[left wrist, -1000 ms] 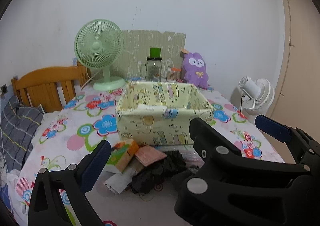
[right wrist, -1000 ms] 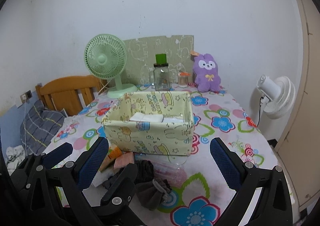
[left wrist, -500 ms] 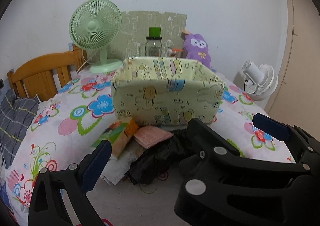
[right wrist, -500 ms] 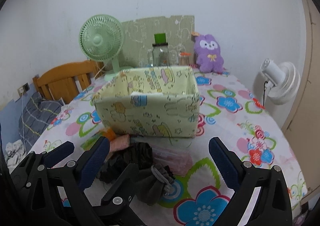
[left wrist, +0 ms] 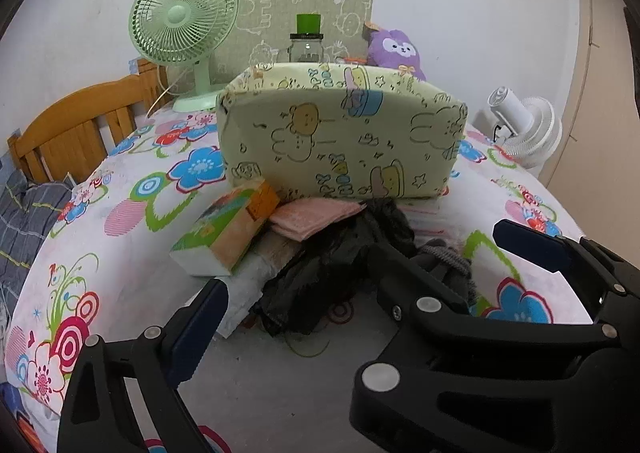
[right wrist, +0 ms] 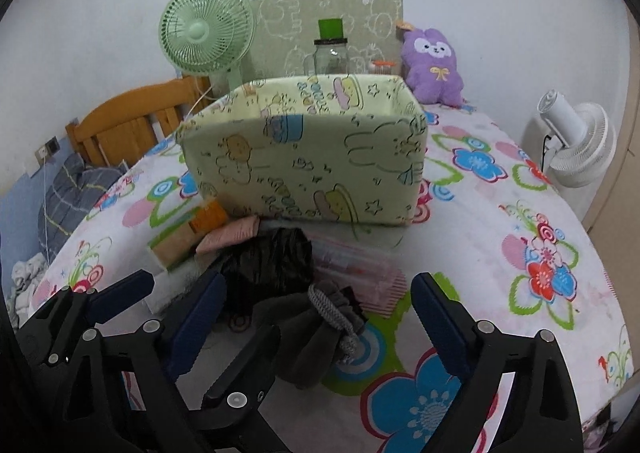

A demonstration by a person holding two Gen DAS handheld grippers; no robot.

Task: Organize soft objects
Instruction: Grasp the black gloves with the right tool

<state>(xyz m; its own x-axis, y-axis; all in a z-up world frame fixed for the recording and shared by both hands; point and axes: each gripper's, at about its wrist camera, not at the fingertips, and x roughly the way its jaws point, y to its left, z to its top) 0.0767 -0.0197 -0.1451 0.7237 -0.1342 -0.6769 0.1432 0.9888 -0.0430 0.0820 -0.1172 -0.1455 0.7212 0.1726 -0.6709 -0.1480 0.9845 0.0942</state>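
Observation:
A pale yellow fabric box [left wrist: 344, 141] [right wrist: 304, 161] with cartoon prints stands mid-table. A pile lies before it: a green-orange tissue pack [left wrist: 224, 233], a pink cloth [left wrist: 316, 217], a crumpled black cloth [left wrist: 332, 265] [right wrist: 268, 265], a grey drawstring pouch [right wrist: 320, 325] and a pink-striped packet [right wrist: 360, 273]. My left gripper [left wrist: 340, 273] hovers low over the black cloth with its jaws closing, touching nothing. Close beside it is my right gripper [right wrist: 316, 293], jaws closing too. The pouch lies between its fingers, and the pads are clear of it.
A flowered cloth [right wrist: 480, 165] covers the table. At the back stand a green fan [left wrist: 184, 17], a green-lidded glass jar [left wrist: 306, 45] and a purple plush rabbit [right wrist: 434, 65]. A white fan [right wrist: 576, 145] stands off the right edge, a wooden headboard [left wrist: 76, 129] on the left.
Both grippers have sunk towards the pile, which looms larger. The box is seen from lower, its inside hidden in the left view. Both pairs of jaws stand slightly narrower.

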